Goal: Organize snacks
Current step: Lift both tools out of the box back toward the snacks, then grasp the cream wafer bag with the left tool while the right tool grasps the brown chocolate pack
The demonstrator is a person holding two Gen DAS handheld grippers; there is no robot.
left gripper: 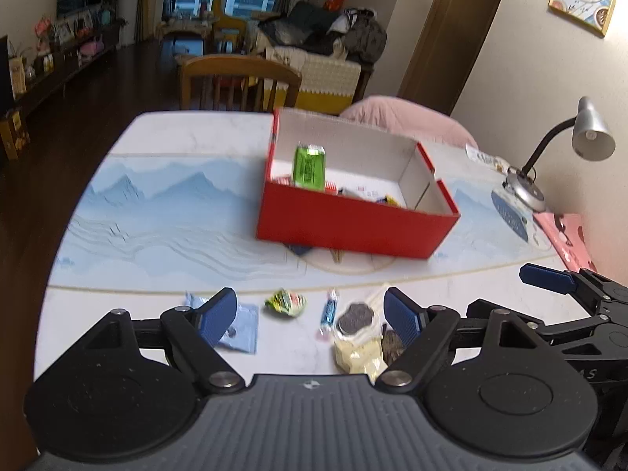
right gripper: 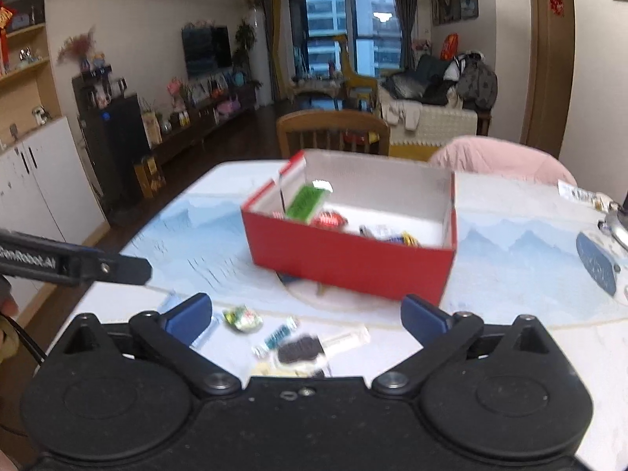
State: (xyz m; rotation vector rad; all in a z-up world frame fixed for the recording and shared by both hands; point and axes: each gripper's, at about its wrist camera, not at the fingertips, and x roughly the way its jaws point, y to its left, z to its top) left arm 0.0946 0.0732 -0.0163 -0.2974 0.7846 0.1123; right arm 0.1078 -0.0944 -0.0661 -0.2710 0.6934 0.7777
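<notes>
A red box (left gripper: 353, 227) (right gripper: 345, 263) stands open-topped mid-table with a green packet (left gripper: 309, 167) (right gripper: 306, 204) upright inside among other small snacks. Loose snacks lie along the near table edge: a light blue packet (left gripper: 243, 325), a green-wrapped candy (left gripper: 285, 303) (right gripper: 242, 318), a blue candy stick (left gripper: 329, 312) (right gripper: 278, 335), a dark cookie in clear wrap (left gripper: 355, 320) (right gripper: 300, 349) and a pale yellow packet (left gripper: 359, 357). My left gripper (left gripper: 310, 314) hovers open above them, holding nothing. My right gripper (right gripper: 306, 314) is wide open and empty over the same row.
A grey desk lamp (left gripper: 588, 133) and a pink booklet (left gripper: 565, 235) sit at the table's right side. A wooden chair (left gripper: 239, 78) and a pink-cushioned chair (left gripper: 400, 117) stand behind the far edge. The blue landscape mat (left gripper: 157, 216) covers the middle.
</notes>
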